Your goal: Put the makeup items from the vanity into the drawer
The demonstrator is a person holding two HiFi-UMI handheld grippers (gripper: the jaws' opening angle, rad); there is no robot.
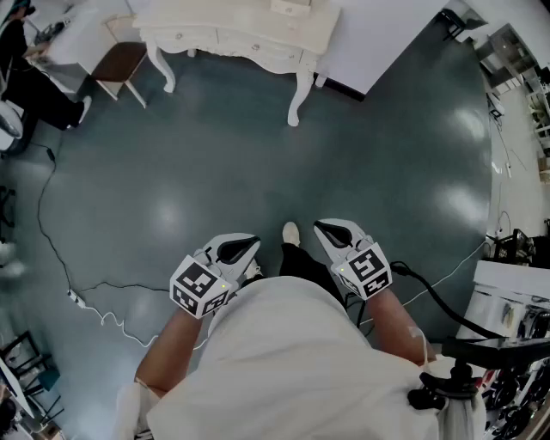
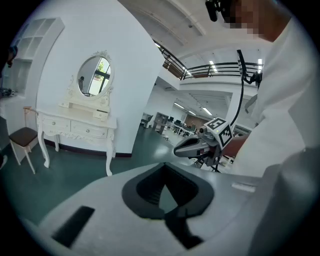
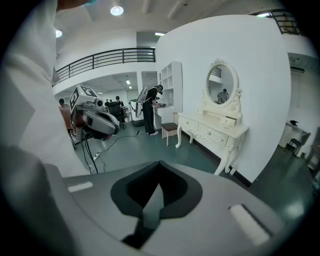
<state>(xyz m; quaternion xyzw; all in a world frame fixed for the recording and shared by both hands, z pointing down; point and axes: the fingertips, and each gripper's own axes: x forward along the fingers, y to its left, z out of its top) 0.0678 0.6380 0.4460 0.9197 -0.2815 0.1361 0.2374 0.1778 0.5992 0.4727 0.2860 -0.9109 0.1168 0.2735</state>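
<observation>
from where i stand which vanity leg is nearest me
The right-end leg of the vanity in head view; the other leg stands farther off, by the stool.

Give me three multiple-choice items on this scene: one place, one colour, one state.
1. Where does the vanity stand relative to the person?
A) at their feet
B) across the floor, ahead
C) behind them
2. What colour is the stool seat?
A) brown
B) red
C) white
3. How are the left tongs and right tongs?
A) holding makeup
B) wide open
C) shut, empty
Answers: B, bare floor lies between them; A, the seat shows brown beside the vanity; C, each gripper view shows jaws together with nothing between.
</observation>
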